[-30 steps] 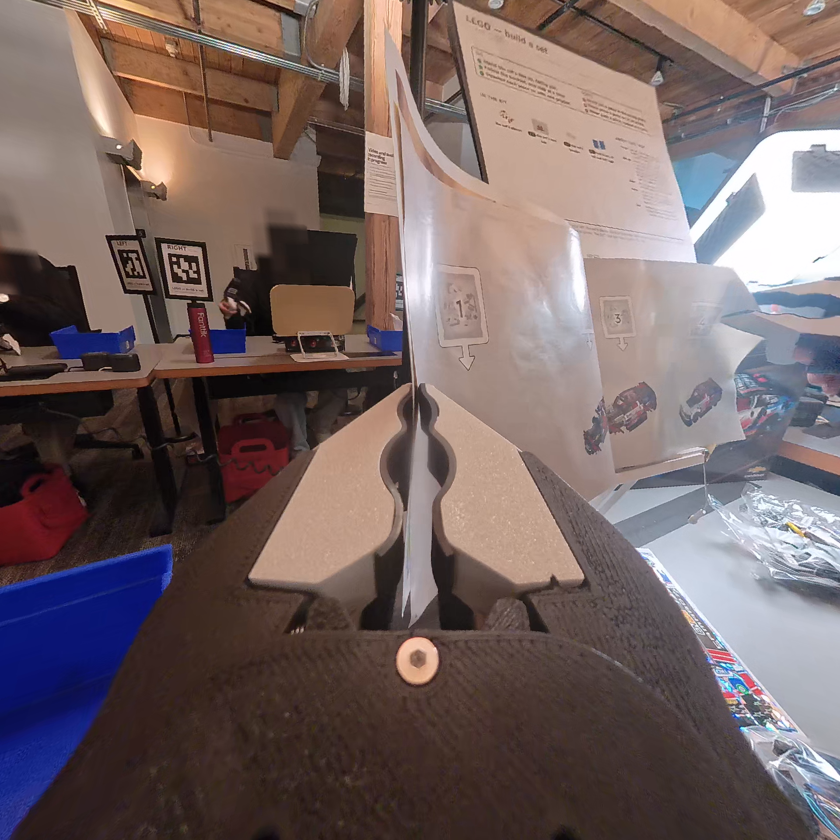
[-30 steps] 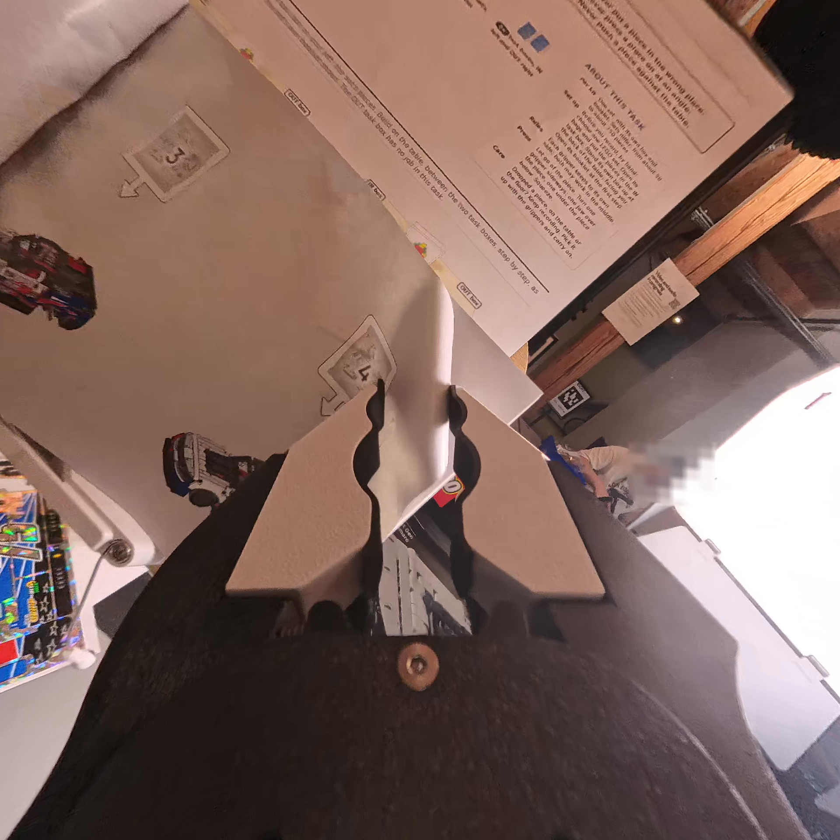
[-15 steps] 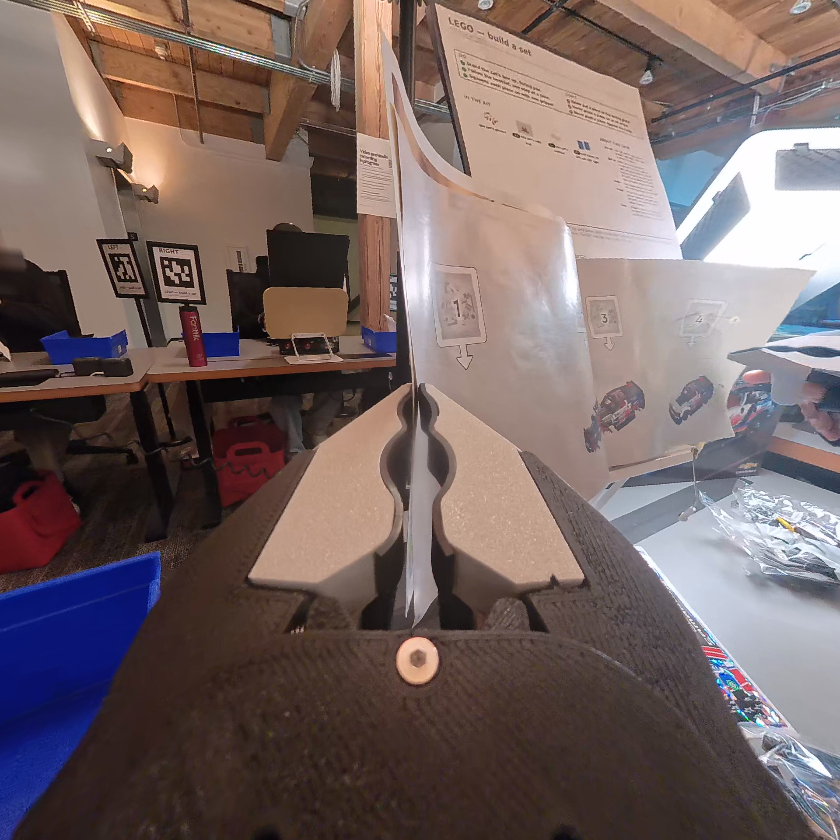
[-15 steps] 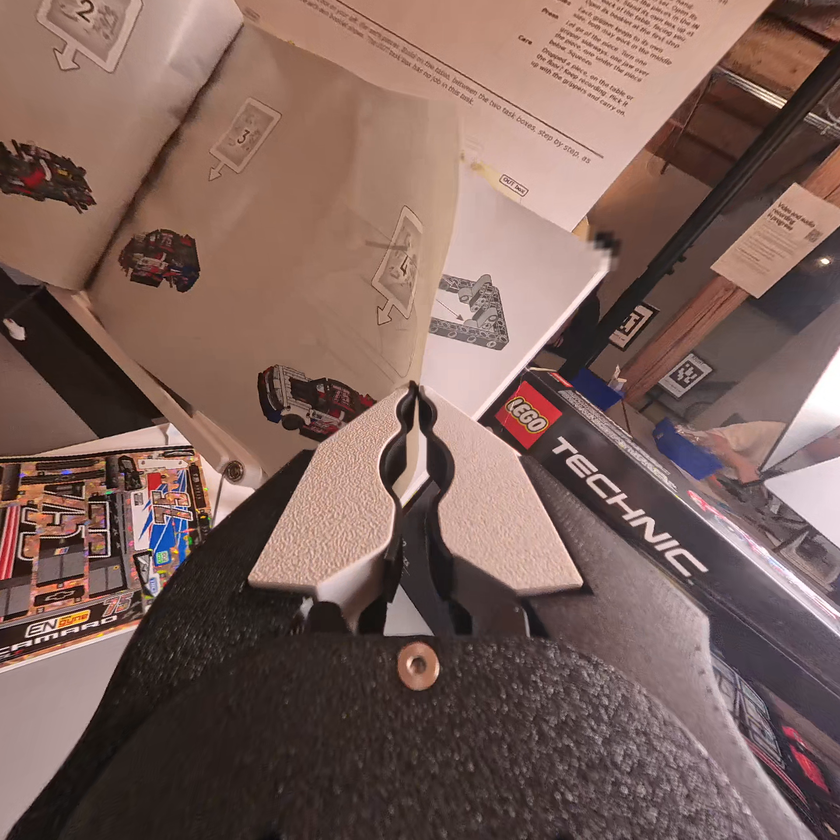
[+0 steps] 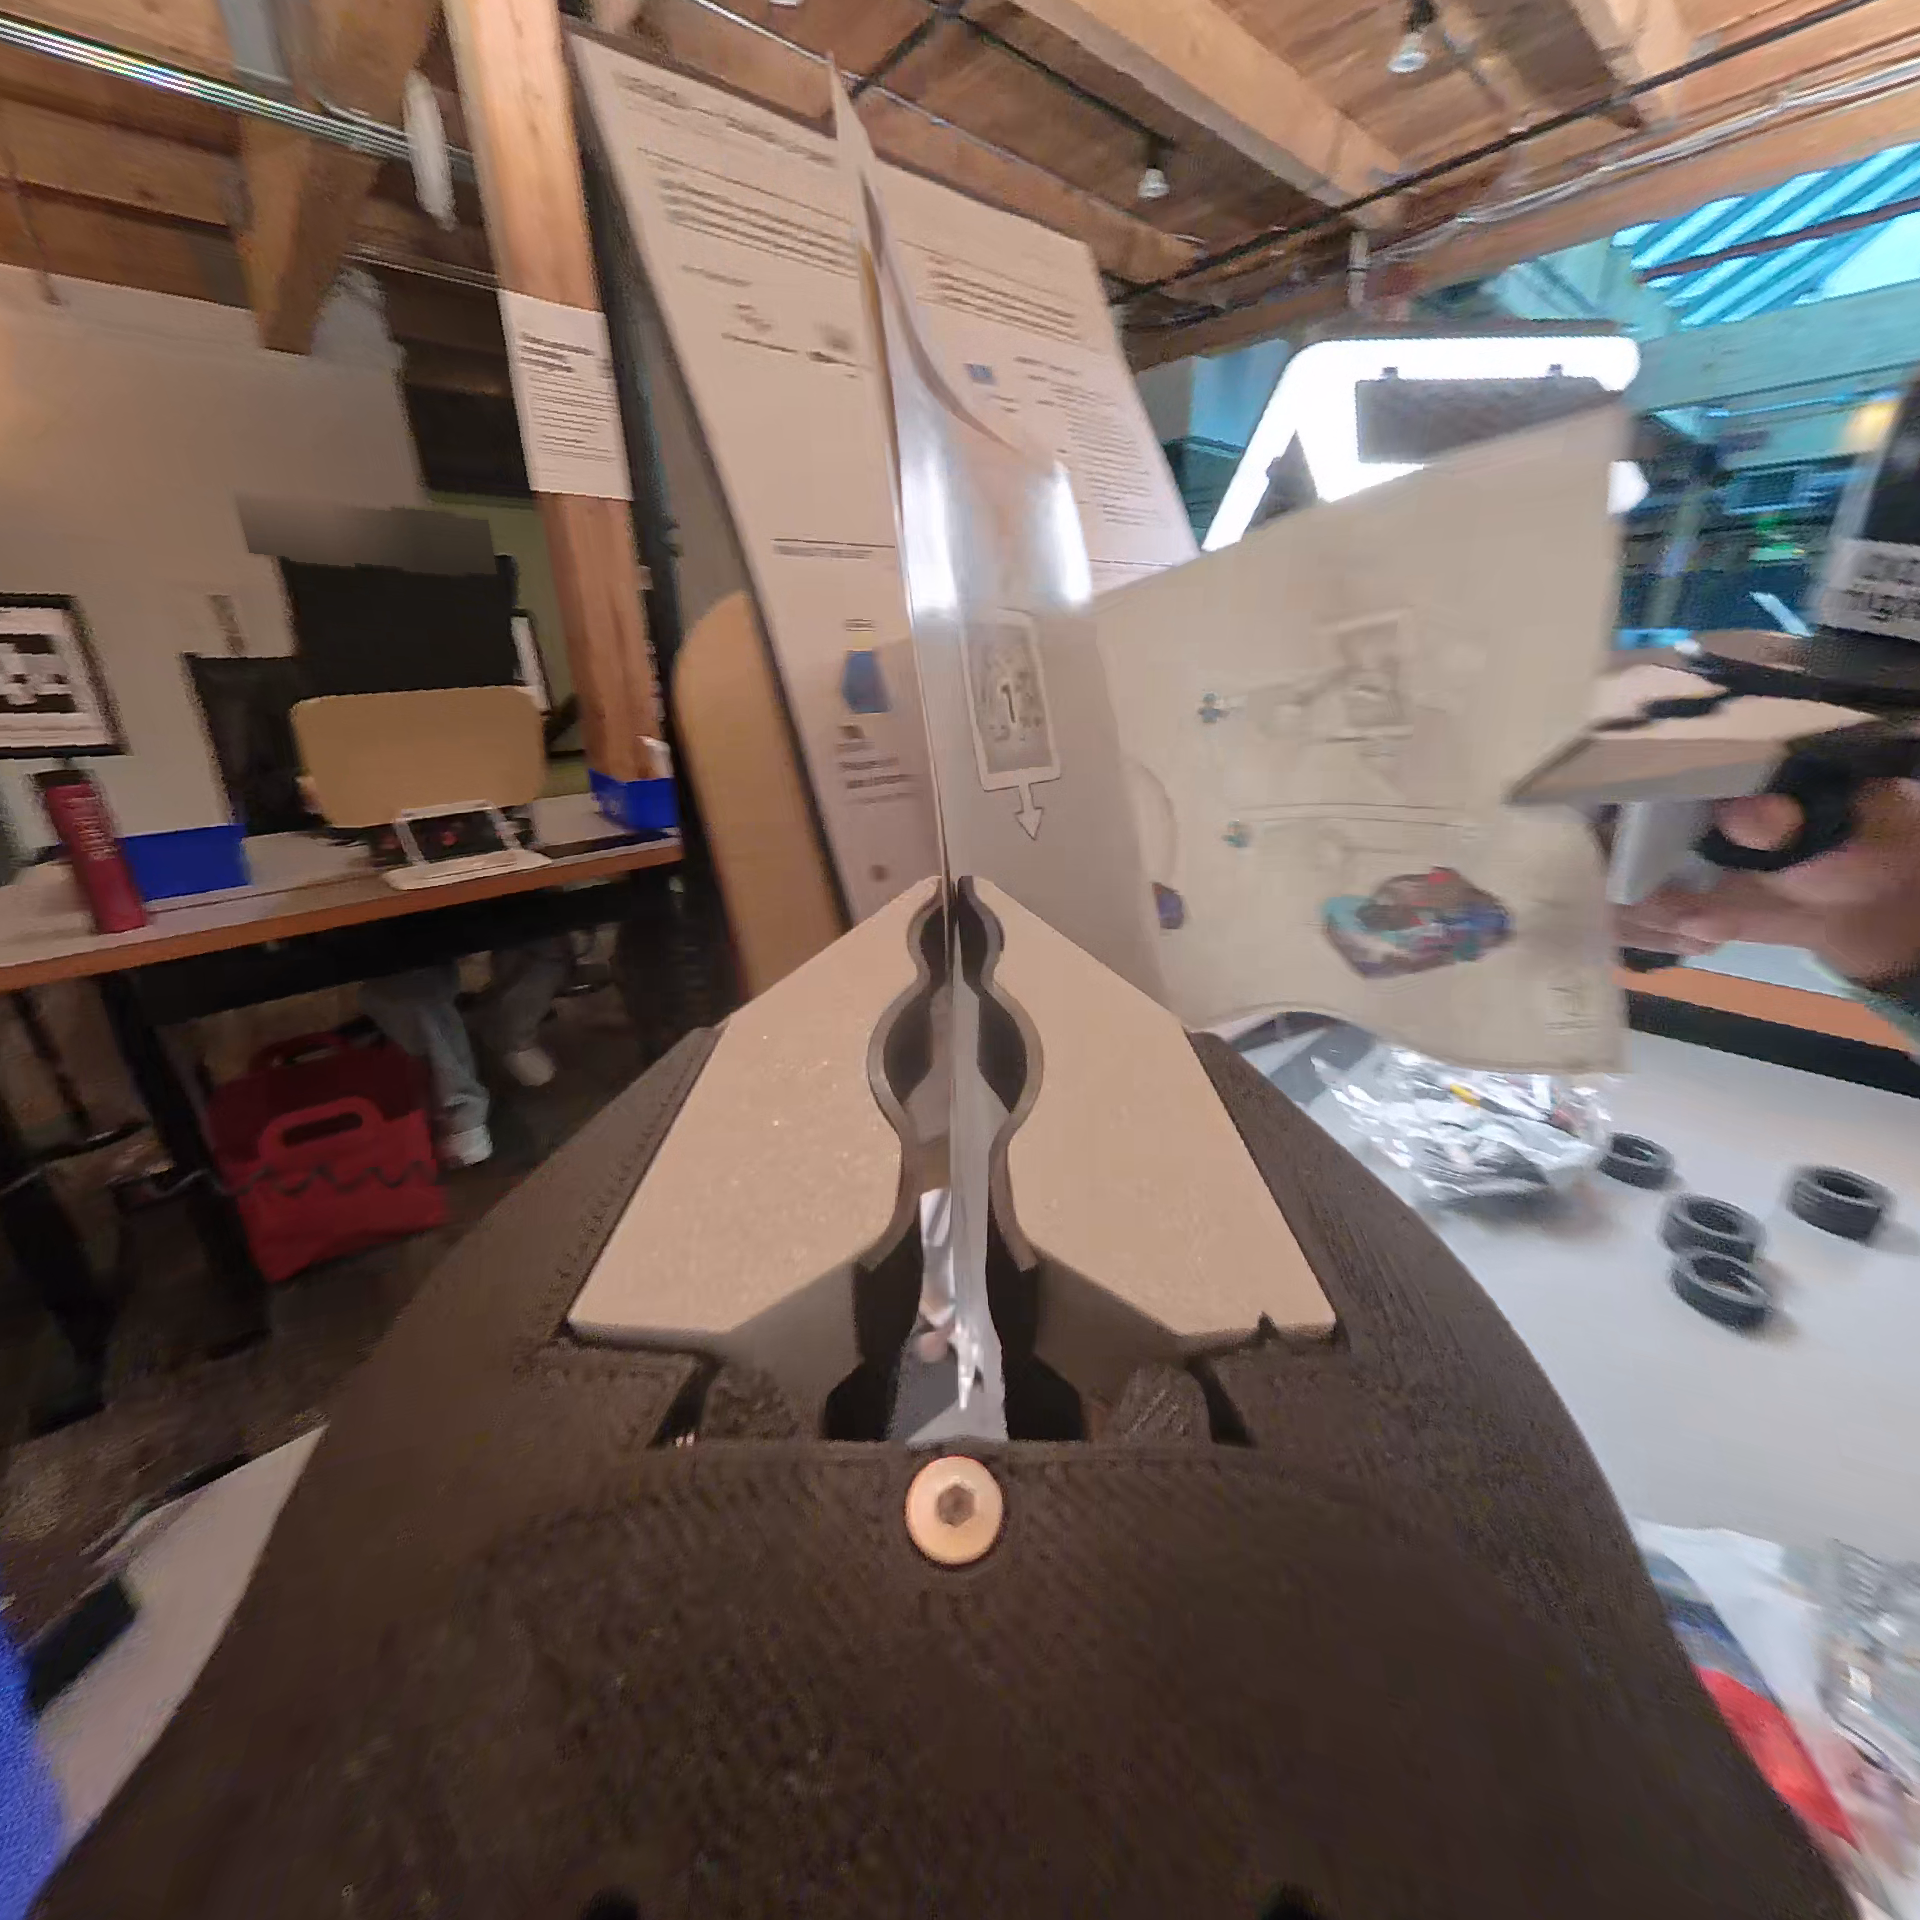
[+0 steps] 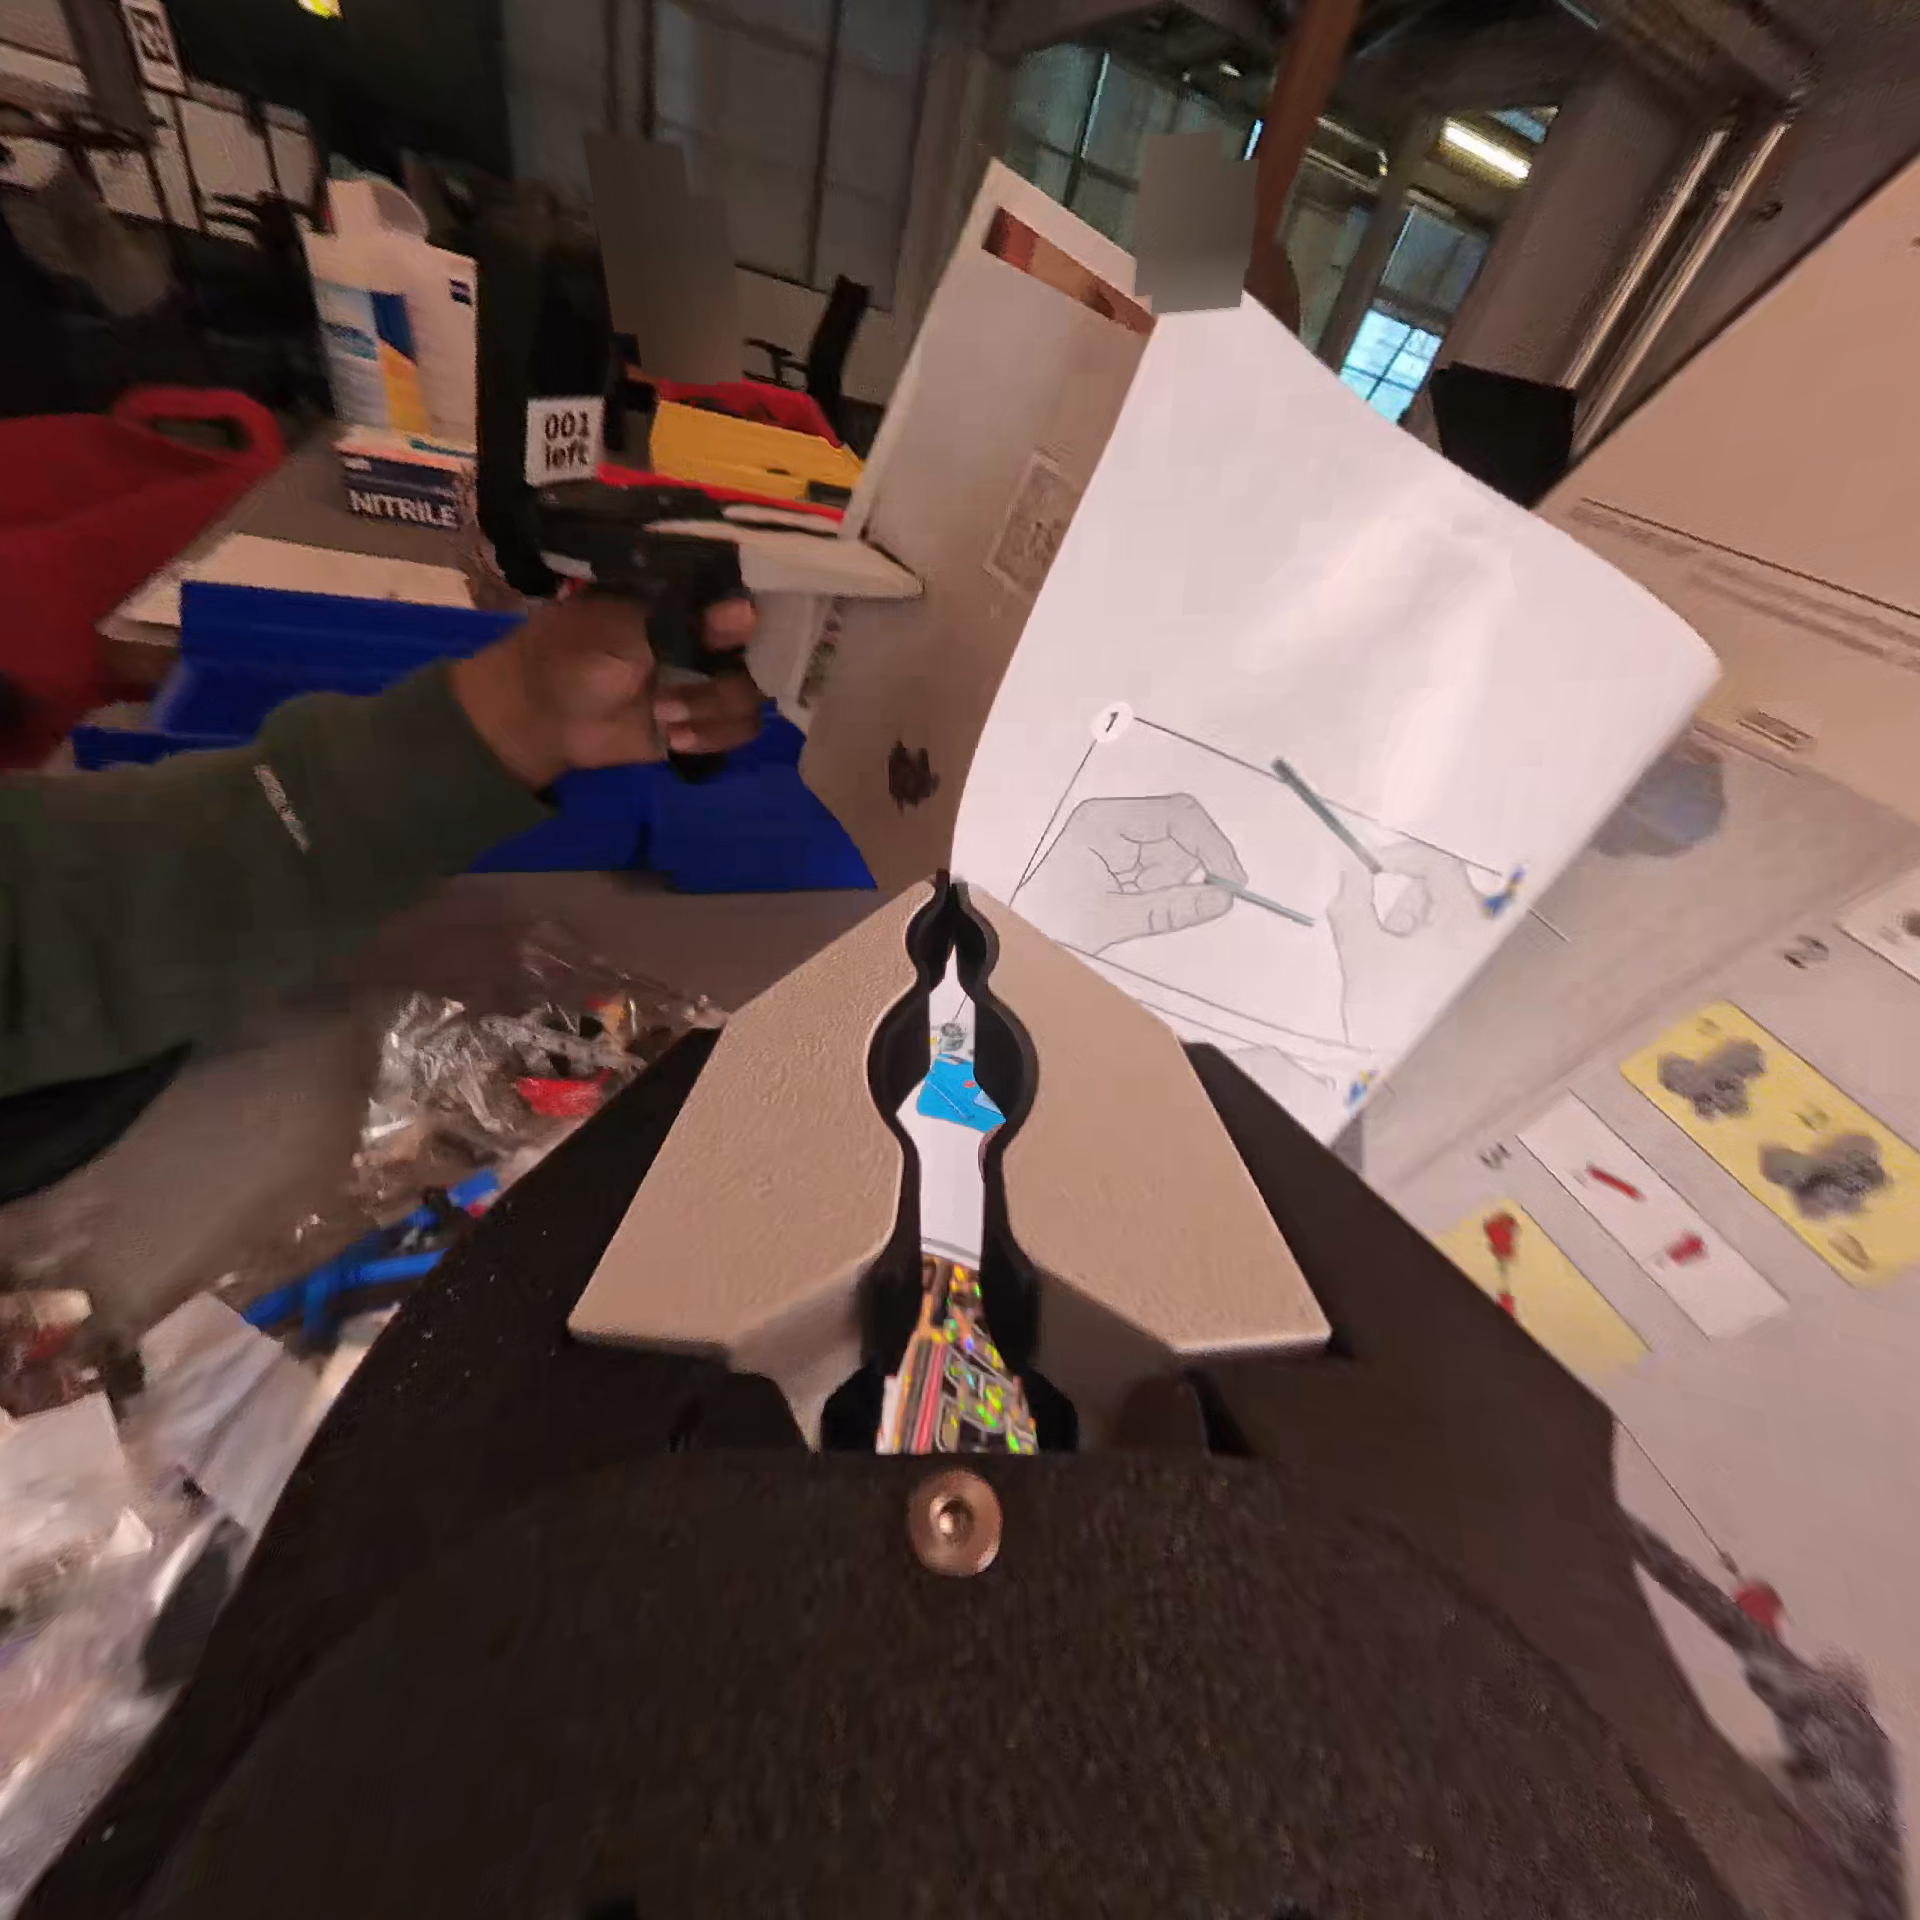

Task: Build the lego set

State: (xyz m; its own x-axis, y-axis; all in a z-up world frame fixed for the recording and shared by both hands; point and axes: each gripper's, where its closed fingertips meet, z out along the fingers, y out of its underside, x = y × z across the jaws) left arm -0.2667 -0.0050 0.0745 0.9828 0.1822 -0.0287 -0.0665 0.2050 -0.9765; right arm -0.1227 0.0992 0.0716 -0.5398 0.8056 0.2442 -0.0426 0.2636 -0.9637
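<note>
Instruction booklet held open in the air above table. Left gripper clamps its cover edge-on. Right gripper closed on a page edge, page curling up.

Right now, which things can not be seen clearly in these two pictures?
- Left wrist view: motion blur smears the drawings on the instruction booklet; the left gripper covers its lower edge.
- Right wrist view: the right gripper hides the turned page's lower corner; blur smears the parts bags.
- Black tyres: tread too small.
</note>
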